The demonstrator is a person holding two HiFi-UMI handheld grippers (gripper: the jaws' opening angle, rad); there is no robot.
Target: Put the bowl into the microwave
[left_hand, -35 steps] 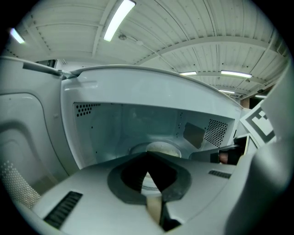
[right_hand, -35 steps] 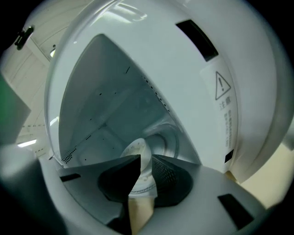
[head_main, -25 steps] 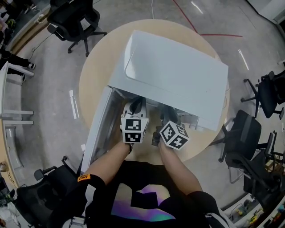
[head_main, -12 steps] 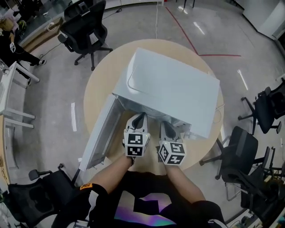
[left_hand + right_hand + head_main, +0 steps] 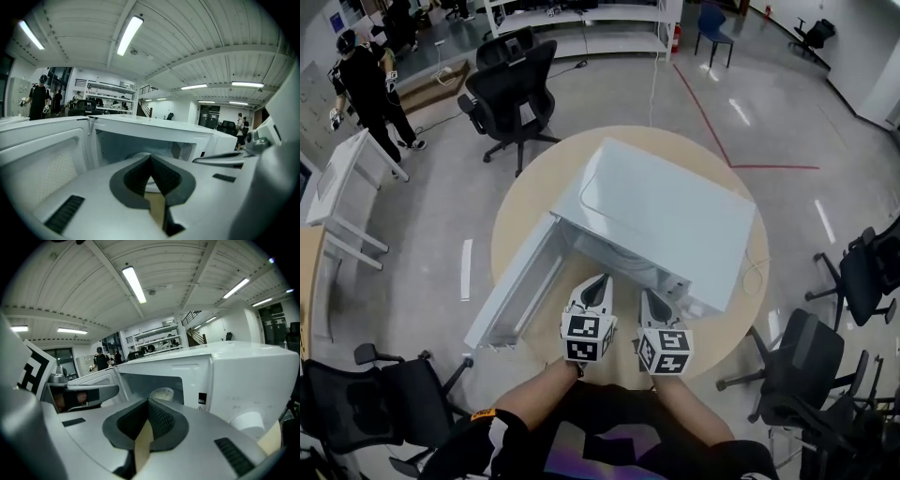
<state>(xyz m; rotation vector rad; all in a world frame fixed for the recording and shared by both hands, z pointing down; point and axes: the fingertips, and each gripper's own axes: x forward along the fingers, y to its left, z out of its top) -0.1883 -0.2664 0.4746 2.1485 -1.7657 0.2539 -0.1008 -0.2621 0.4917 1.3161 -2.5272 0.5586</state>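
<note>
1. Floor: grey, glossy, with a red line (image 5: pixel 712 122) on the far right.
2. Table (image 5: pixel 522 204): round, pale wood, at centre. Black office chairs stand around it: one far left (image 5: pixel 511 94), one near left (image 5: pixel 375 403), several at the right (image 5: pixel 797 366). A person in dark clothes (image 5: pixel 366 84) stands well away at far left.
3. Microwave (image 5: pixel 666 220): white, standing on the table and covering most of it. Its front faces the near side.
4. Door (image 5: pixel 511 291): swung fully open to the left, reaching out past the table edge. The cavity is open to view.
5. Left gripper (image 5: pixel 600 283): held just in front of the cavity opening, on the near side, outside the microwave and pointing into it. In its own view the two dark pads meet at the tips. Nothing is held between them.
6. Right gripper (image 5: pixel 649 300): just beside the left one, to its right, also outside the opening and pointing in. Its jaws are likewise closed tip to tip and hold nothing.
7. Marker cubes: one on each gripper, at the near end, above the person's forearms.
8. Bowl (image 5: pixel 161 393): pale, sitting inside the cavity. In the right gripper view it shows beyond the jaw tips, apart from both grippers.
9. Cable (image 5: pixel 755 272): thin, lying on the table at the microwave's right side.
</note>
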